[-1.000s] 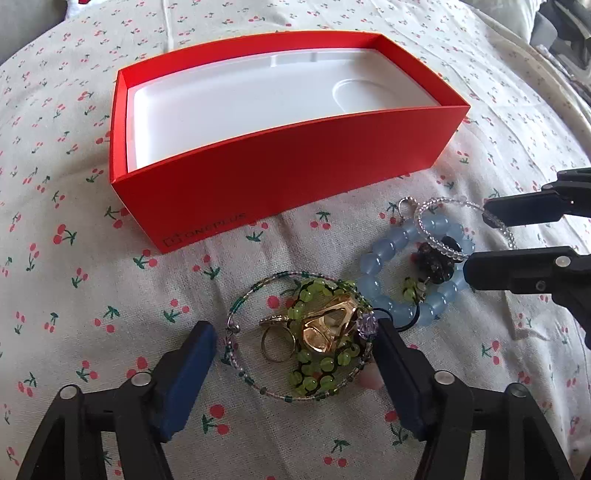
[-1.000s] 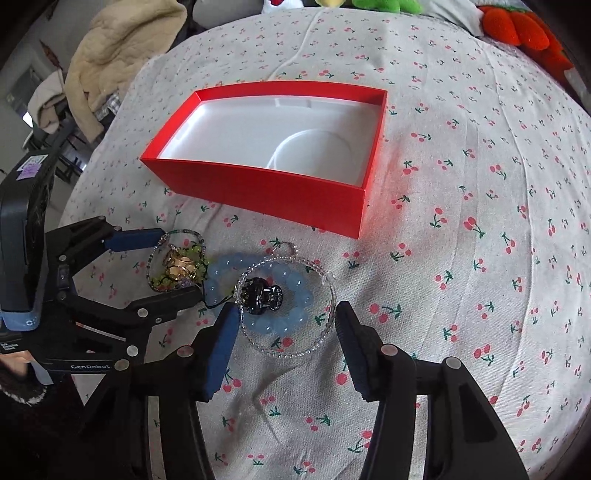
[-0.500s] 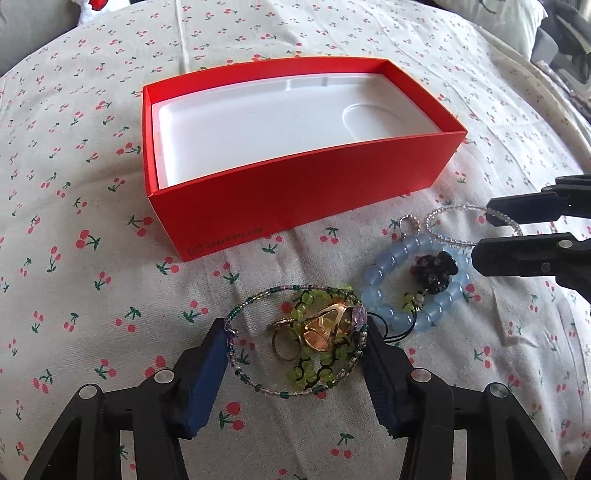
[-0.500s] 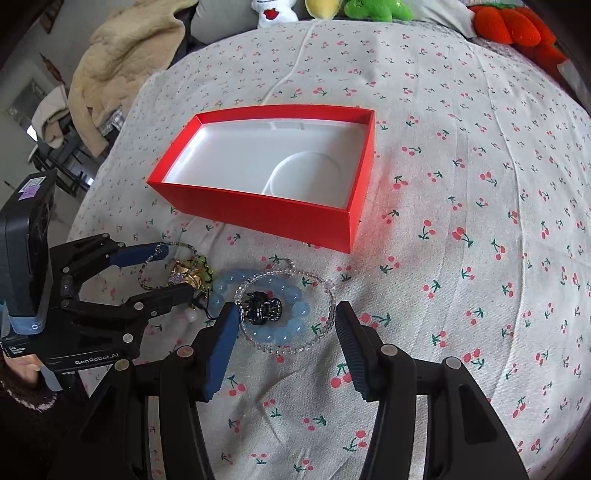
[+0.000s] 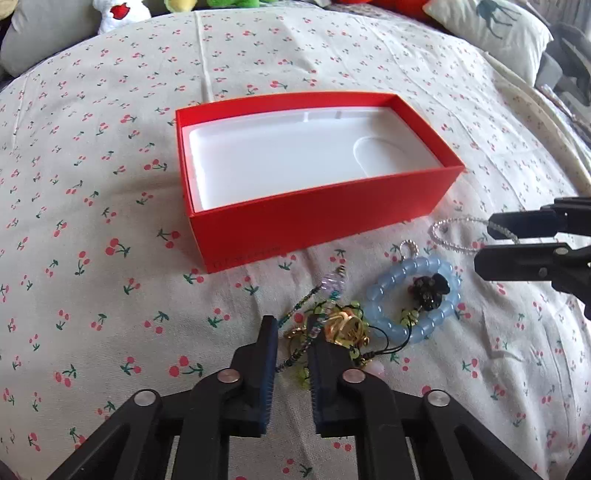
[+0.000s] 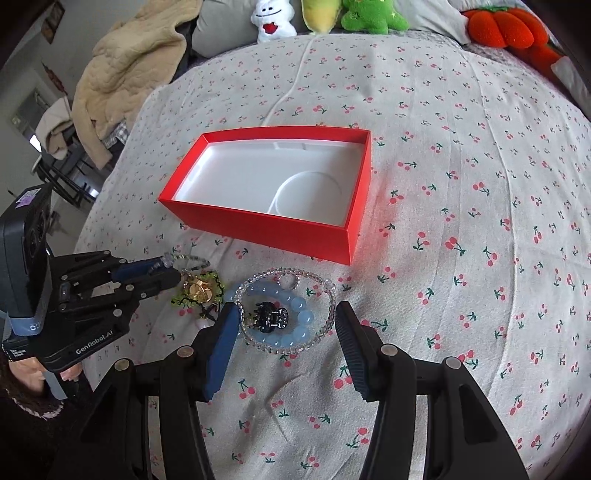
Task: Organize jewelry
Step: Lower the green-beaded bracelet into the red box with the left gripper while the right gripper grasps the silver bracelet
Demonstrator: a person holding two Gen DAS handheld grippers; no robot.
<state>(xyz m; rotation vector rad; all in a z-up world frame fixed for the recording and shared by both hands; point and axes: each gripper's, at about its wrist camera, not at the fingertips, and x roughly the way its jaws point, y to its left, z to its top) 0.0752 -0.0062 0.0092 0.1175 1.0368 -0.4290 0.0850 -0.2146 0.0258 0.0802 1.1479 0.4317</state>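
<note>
- My left gripper (image 5: 291, 334) is pinched on the green beaded bracelet (image 5: 314, 306), just in front of the red box (image 5: 317, 218).
- My right gripper (image 6: 284, 325) stands wide apart around the clear bead bracelet (image 6: 325, 328) and blue bracelet (image 6: 301, 317) on the cloth (image 6: 461, 221).

You have one red box (image 6: 258, 225), just beyond both claws. One blue bead bracelet (image 6: 295, 332) and one clear bead bracelet (image 6: 328, 321) between your right claw's (image 6: 286, 338) fingers, one black hair clip (image 6: 271, 316) inside them. One thin green beaded bracelet (image 5: 303, 306) and one gold piece (image 5: 341, 326) at your left claw (image 5: 293, 345). Four plush toys (image 6: 271, 20) far beyond.
</note>
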